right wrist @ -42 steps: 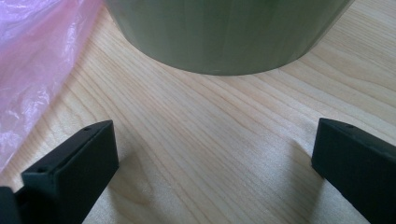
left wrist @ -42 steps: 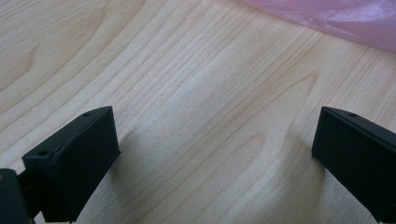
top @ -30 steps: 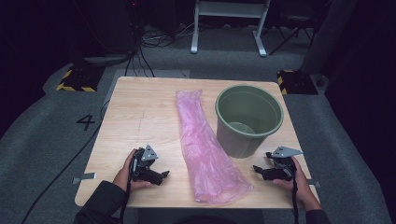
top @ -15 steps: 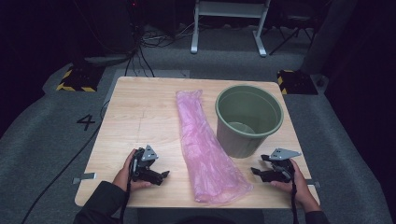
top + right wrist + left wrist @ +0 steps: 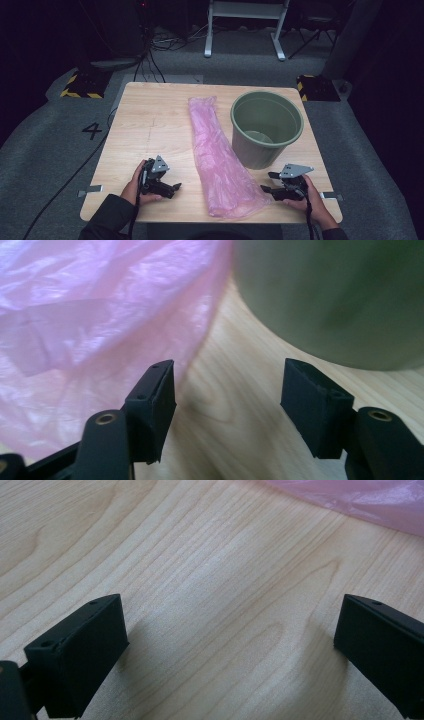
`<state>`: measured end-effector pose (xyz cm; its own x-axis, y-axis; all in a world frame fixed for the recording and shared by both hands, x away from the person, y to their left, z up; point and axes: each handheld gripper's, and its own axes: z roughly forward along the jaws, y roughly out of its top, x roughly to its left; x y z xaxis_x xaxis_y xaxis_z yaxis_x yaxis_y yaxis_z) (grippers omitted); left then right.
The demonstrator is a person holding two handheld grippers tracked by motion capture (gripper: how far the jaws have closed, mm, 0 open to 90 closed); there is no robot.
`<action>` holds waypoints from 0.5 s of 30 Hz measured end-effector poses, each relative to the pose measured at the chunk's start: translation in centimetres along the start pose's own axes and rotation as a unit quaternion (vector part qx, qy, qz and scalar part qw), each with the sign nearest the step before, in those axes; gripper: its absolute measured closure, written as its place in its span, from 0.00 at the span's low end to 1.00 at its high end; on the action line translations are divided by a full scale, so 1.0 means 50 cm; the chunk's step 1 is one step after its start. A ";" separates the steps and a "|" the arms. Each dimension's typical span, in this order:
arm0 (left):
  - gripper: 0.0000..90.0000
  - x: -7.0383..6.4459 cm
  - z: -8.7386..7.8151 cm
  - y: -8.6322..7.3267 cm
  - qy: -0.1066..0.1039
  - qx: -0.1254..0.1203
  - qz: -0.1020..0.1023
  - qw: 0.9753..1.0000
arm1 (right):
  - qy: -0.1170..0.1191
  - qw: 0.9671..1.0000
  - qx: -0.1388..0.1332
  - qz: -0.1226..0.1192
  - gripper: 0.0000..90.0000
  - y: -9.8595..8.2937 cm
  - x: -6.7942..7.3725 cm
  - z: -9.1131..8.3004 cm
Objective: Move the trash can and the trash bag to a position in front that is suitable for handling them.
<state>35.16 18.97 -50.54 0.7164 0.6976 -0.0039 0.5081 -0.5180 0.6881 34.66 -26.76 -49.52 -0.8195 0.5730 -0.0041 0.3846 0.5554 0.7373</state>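
A long pink plastic bag (image 5: pixel 217 157) lies flat down the middle of the wooden table (image 5: pixel 150 125). A green bin (image 5: pixel 266 127) stands upright to its right, touching the bag's edge. My left gripper (image 5: pixel 172 189) rests near the front left, open, pointing toward the bag with bare wood between its jaws (image 5: pixel 230 645); the bag's edge (image 5: pixel 360 500) lies beyond them. My right gripper (image 5: pixel 267 184) sits at the bag's front right corner, open, with one fingertip (image 5: pixel 155 395) against the pink bag (image 5: pixel 90 315) and the bin wall (image 5: pixel 340 295) ahead.
The table's front edge runs just behind both hands. Grey floor surrounds the table, with cables (image 5: pixel 150 55) and a white stand (image 5: pixel 245 25) at the back. A "4" mark (image 5: pixel 92 131) is on the floor at left.
My right gripper has slid left toward the bag's front corner. The left gripper, the bag and the bin have stayed put.
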 end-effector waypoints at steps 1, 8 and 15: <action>0.01 0.000 0.000 0.000 0.000 0.000 0.000 1.000 | 0.005 1.000 0.000 -0.005 0.43 0.002 0.006 0.003; 0.01 -0.002 0.000 0.001 0.005 0.001 -0.003 1.000 | 0.010 1.000 0.000 -0.019 0.41 0.009 0.028 0.013; 0.01 -0.006 0.001 0.001 0.010 0.000 -0.011 1.000 | 0.017 0.999 -0.001 -0.028 0.41 0.019 0.044 0.027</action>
<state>35.02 18.72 -50.54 0.6953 0.7187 -0.0039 0.5230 -0.5023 0.6885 33.79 -24.17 -49.72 -0.8541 0.5196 -0.0222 0.3369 0.5853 0.7375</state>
